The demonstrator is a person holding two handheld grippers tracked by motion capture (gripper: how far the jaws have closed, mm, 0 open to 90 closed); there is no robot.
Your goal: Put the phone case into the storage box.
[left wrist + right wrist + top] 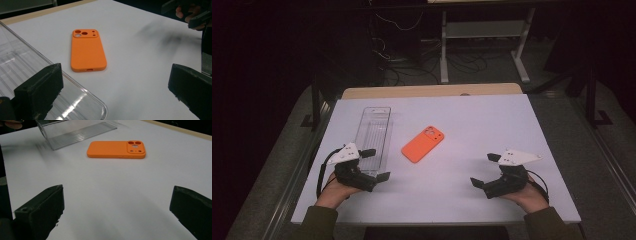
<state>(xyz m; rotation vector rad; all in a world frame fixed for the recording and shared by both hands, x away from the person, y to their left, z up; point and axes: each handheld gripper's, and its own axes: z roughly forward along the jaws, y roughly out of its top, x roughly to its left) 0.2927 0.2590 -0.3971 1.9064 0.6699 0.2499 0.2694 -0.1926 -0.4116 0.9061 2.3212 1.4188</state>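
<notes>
- Nearest to us, our left gripper and right gripper rest at the front edge of the white table top, both with jaws spread wide and nothing between them.
- Just beyond the left gripper stands a clear, ribbed plastic tray, long and narrow, its near end between that gripper's jaws but untouched.
- Farther in, near the middle, lies the orange soft-looking phone case, flat, camera cut-outs at the far end, just beside the tray yet apart from it.
- We judge the case light, flexible and a bit grippy; pinching across its long edges near the middle seems safest, since its thin rim may flex or slide on the smooth top.
</notes>
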